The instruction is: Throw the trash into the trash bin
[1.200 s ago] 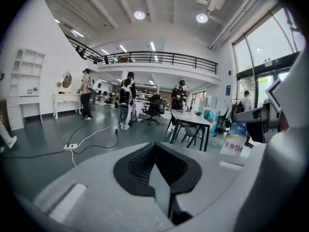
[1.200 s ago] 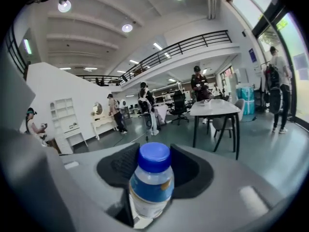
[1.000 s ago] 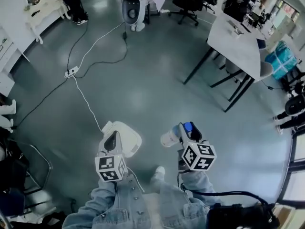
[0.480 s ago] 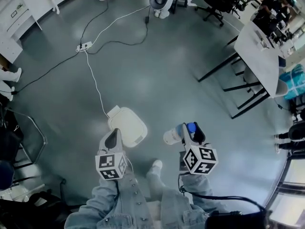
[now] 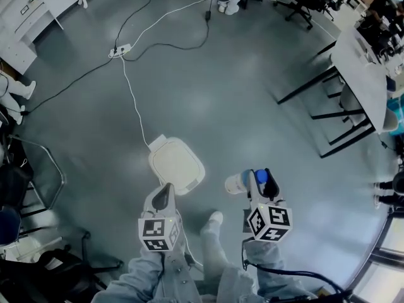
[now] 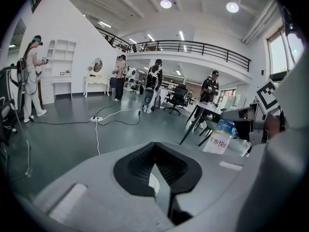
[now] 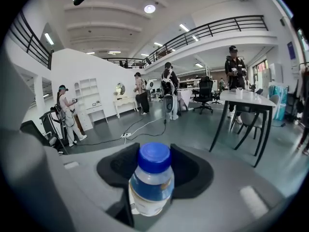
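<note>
While the head view looks down on a grey floor, only it shows the trash bin [image 5: 177,165], a white, closed-lidded box just left of frame centre. The left gripper [image 5: 165,193] sits right below the bin's lower edge. The right gripper [image 5: 259,180] is lower right of the bin, apart from it, and carries the bottle [image 5: 237,183], whose pale body sticks out to the left.

Seen from the right gripper view, the right gripper [image 7: 154,164] is clenched on the bottle [image 7: 150,182], a dark pad on each flank and the blue cap uppermost. That grip is hard to read from above.

Along the left gripper view, the left gripper [image 6: 154,148] has its pads together at the tips with nothing held. The same view catches the bottle [image 6: 218,140] from the side at right of frame, showing its printed label.

Both gripper views also show standing people and a railed balcony. A white cable [image 5: 134,100] runs up from the bin toward the upper left.
</note>
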